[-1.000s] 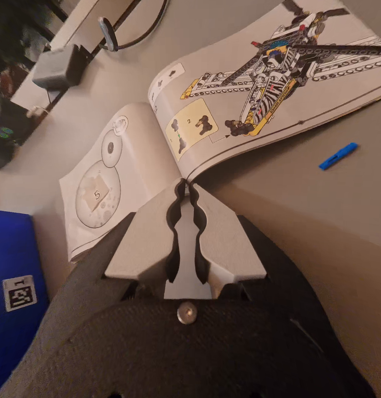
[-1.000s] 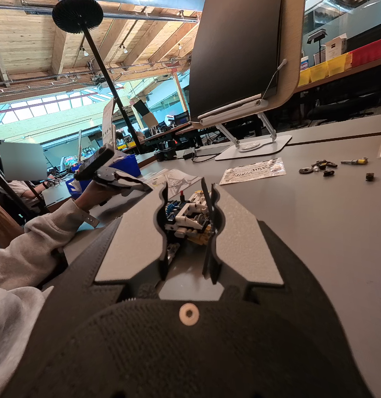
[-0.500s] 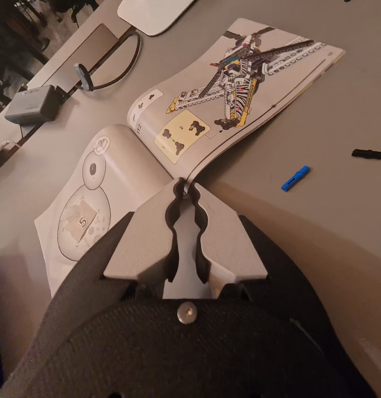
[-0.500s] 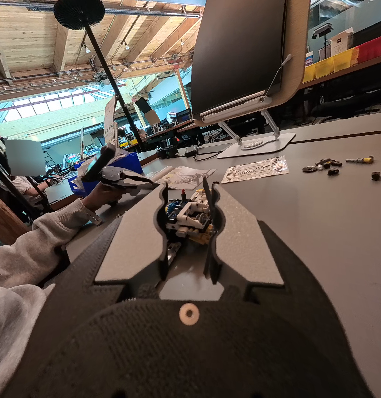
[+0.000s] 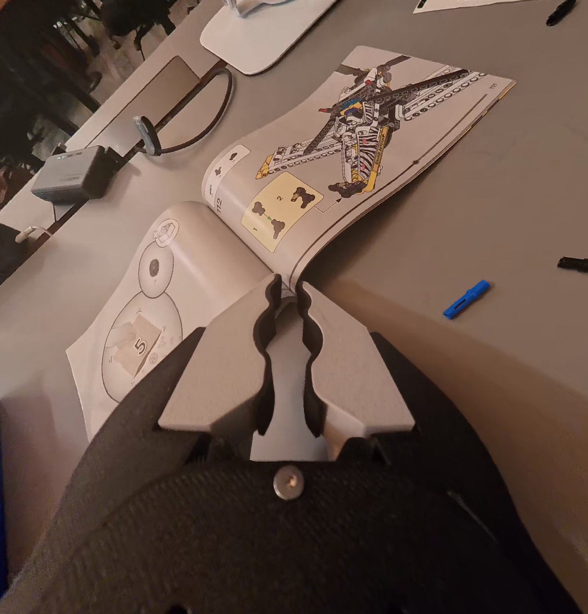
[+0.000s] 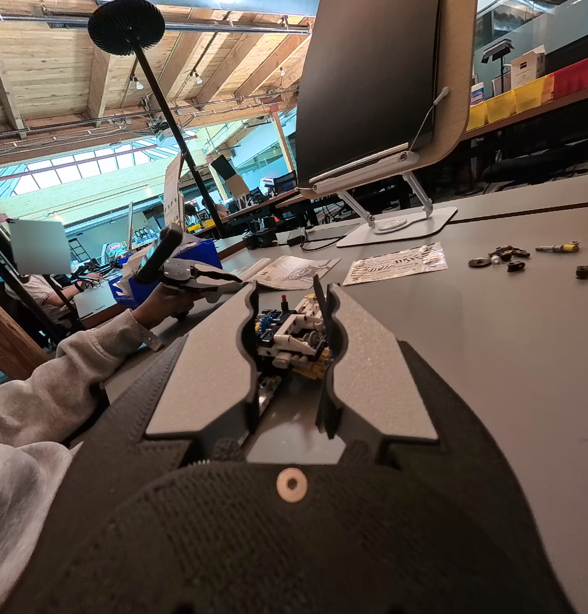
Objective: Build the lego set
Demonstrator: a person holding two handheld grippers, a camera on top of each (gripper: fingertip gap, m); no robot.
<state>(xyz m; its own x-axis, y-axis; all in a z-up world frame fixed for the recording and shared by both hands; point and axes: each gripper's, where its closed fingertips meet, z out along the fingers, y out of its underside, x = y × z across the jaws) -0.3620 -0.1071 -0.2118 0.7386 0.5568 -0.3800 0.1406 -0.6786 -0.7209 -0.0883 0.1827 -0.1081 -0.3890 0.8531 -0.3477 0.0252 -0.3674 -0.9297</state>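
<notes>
The partly built lego model of white, black, blue and yellow pieces [image 6: 294, 335] sits between the fingers of the right gripper [image 6: 290, 299], which pinch it above the grey table [image 6: 485, 349]. Ahead and to the left of it lies the open paper instruction booklet [image 5: 286, 186]; the left gripper [image 5: 288, 286] has its tips nearly pressed together at the booklet's near edge, by the spine. Right of that claw lie a small blue lego pin [image 5: 466, 299] and, farther right, a black pin [image 5: 580, 264]. Loose dark lego parts [image 6: 505, 259] and a striped sticker sheet [image 6: 397, 264] lie ahead-right of the right claw.
</notes>
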